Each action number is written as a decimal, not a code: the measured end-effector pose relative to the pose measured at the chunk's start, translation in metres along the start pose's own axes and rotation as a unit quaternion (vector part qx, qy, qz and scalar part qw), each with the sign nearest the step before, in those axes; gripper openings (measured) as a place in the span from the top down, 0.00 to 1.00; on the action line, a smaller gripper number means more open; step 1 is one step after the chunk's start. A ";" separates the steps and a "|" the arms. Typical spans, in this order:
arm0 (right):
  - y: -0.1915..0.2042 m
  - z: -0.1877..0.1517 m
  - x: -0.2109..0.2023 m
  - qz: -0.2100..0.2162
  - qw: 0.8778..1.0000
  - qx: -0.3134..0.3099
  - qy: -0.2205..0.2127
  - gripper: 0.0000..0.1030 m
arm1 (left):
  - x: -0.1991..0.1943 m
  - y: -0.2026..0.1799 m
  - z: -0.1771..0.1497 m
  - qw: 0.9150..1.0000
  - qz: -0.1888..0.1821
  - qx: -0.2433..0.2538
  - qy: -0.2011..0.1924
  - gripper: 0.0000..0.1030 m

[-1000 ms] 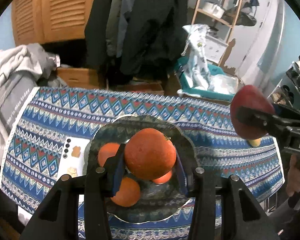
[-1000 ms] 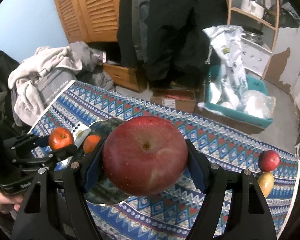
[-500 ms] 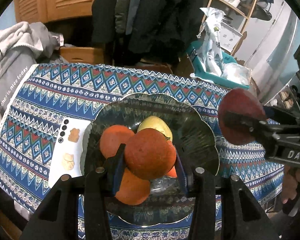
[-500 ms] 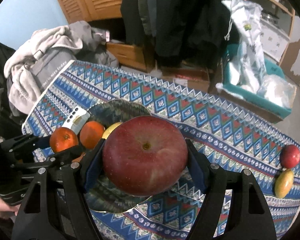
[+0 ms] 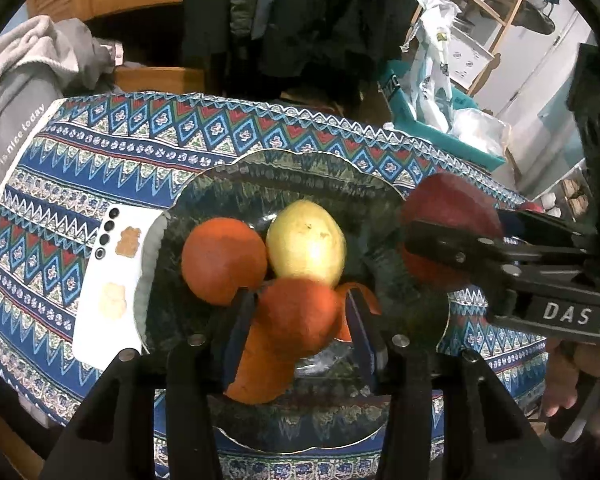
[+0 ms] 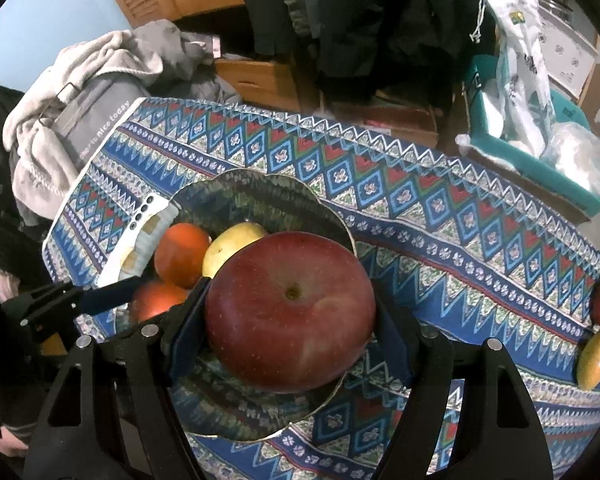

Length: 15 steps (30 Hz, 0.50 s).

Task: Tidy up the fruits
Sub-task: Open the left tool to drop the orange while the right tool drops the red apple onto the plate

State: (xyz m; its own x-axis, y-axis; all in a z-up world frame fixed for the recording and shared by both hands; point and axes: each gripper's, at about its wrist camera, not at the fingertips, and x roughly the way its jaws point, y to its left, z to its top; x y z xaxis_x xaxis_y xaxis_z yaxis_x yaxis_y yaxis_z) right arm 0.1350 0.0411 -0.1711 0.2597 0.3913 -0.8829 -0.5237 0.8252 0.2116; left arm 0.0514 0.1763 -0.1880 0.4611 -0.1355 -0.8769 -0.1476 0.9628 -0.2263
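Your left tongs (image 5: 298,318) have just been opening, and the dimpled round orange (image 5: 300,316) between their pads sits blurred, low over the scalloped dark glass plate (image 5: 284,184) near the tabletop's left end. Your right tongs (image 6: 290,312) grip a smooth, speckled red apple (image 6: 290,312) above that plate's right rim. A smooth yellow pear-shaped fruit (image 5: 306,246) lies in the plate.
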 end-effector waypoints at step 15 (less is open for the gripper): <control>-0.003 -0.004 0.021 0.001 1.000 0.007 0.030 0.26 | -0.005 -0.005 -0.001 1.000 0.012 0.015 -0.001 0.41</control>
State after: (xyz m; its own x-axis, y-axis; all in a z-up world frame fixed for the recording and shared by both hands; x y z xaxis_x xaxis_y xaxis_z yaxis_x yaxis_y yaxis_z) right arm 0.1390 0.0448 -0.1922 0.2082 0.3683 -0.9061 -0.5129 0.8299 0.2195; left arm 0.0491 0.1716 -0.1826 0.4598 -0.1118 -0.8810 -0.1322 0.9724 -0.1925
